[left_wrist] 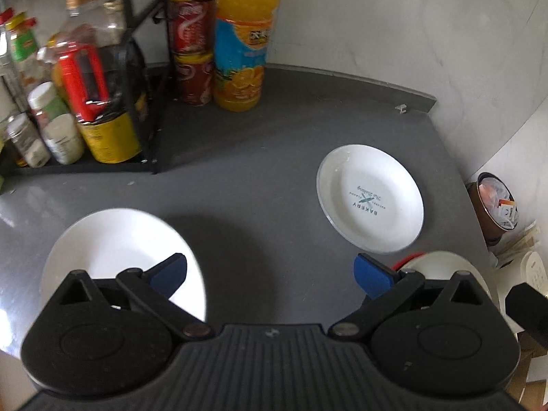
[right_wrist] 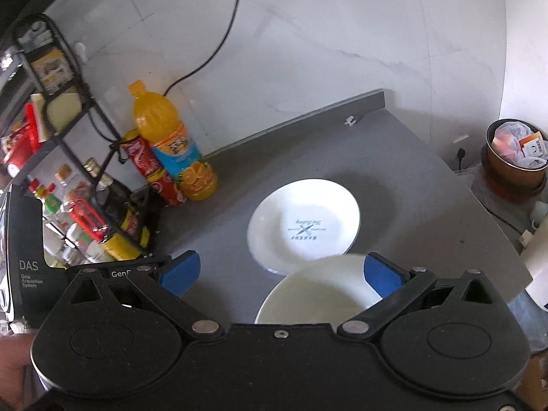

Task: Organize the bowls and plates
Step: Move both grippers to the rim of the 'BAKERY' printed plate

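A white plate with a printed bakery logo (left_wrist: pixel 370 198) lies on the grey counter (left_wrist: pixel 246 185); it also shows in the right wrist view (right_wrist: pixel 303 224). A plain white plate (left_wrist: pixel 116 250) lies under my left gripper's left finger. A white bowl (left_wrist: pixel 441 267) sits at the counter's right front; in the right wrist view the bowl (right_wrist: pixel 318 294) lies just below the logo plate. My left gripper (left_wrist: pixel 270 274) is open and empty above the counter. My right gripper (right_wrist: pixel 281 272) is open and empty, hovering over the bowl.
A black wire rack (left_wrist: pixel 137 78) with bottles and jars stands at the back left. Two stacked red cans (left_wrist: pixel 191 48) and an orange juice bottle (left_wrist: pixel 243 37) stand beside it. A copper pot of packets (right_wrist: pixel 517 161) sits off the counter's right edge.
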